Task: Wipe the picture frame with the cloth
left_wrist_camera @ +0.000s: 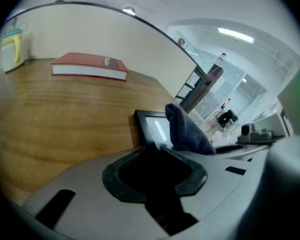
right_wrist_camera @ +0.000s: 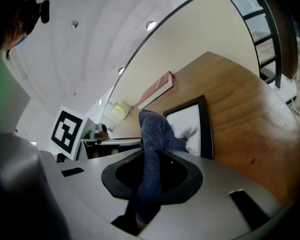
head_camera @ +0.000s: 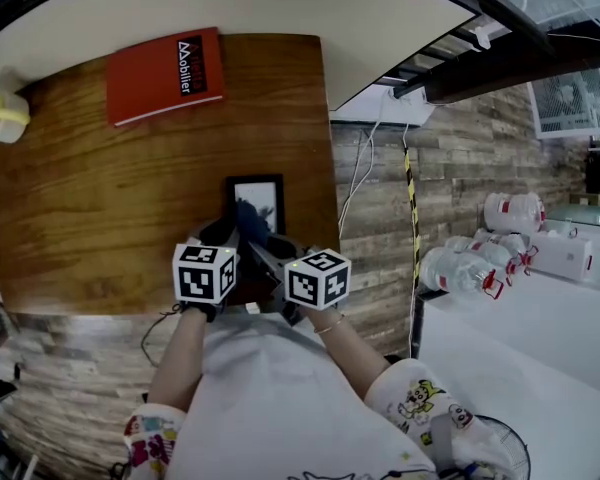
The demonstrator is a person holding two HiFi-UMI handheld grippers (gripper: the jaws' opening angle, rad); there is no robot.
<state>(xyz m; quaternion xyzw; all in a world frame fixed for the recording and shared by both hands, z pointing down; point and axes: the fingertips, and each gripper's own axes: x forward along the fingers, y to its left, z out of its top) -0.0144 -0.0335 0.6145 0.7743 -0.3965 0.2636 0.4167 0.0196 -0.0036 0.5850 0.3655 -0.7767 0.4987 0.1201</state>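
Currently, I read the right gripper (right_wrist_camera: 150, 181) as clamped on the cloth (right_wrist_camera: 155, 139): the dark blue fabric passes down through its jaws and stands up in a peak above them. The left gripper (left_wrist_camera: 155, 174) shows its jaws drawn together in a dark recess, with nothing visible between them.

In the head view both grippers sit side by side at the near end of the picture frame (head_camera: 267, 187), the left gripper at its near left corner. The cloth (head_camera: 248, 220) lies over the lower part of the frame's glass. The frame is black-edged and lies flat on the wooden table (head_camera: 100, 198), near the table's right edge.

Further out, a red book (head_camera: 165, 73) lies at the far side of the table, well apart from the frame. A yellow and teal container (head_camera: 2, 113) stands at the far left edge. Clear plastic bottles (head_camera: 475, 265) lie on the floor to the right.
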